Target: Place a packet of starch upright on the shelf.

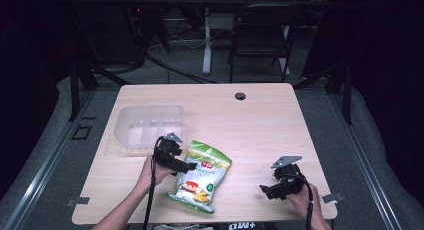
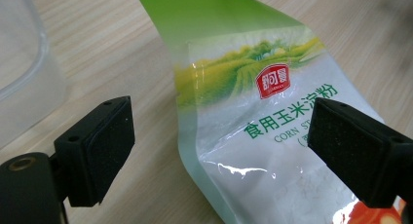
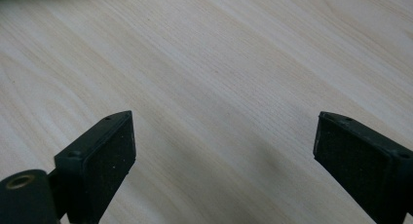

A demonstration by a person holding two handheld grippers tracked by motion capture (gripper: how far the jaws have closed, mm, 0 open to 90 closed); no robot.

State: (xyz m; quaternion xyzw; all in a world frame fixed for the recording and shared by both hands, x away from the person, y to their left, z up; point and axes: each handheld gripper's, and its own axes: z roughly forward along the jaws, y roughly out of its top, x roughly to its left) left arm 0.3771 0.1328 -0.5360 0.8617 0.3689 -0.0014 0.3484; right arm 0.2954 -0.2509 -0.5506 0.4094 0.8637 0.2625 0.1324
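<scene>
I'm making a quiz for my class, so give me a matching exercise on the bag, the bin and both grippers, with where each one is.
1. bag
2. bin
3. left gripper
4. right gripper

a. open over bare table
b. far left of the table
c. open around the bag's edge
d. flat, near the front edge

Pairs: 1-d, 2-b, 3-c, 4-a

A lab-type recording room is indicated: dark curtained surroundings, floor cables (image 1: 185, 40) and a folding chair (image 1: 260, 32) behind the counter (image 1: 260, 125).

Left tool (image 1: 187, 166) and right tool (image 1: 263, 189), both low, jaws spread wide apart.
</scene>
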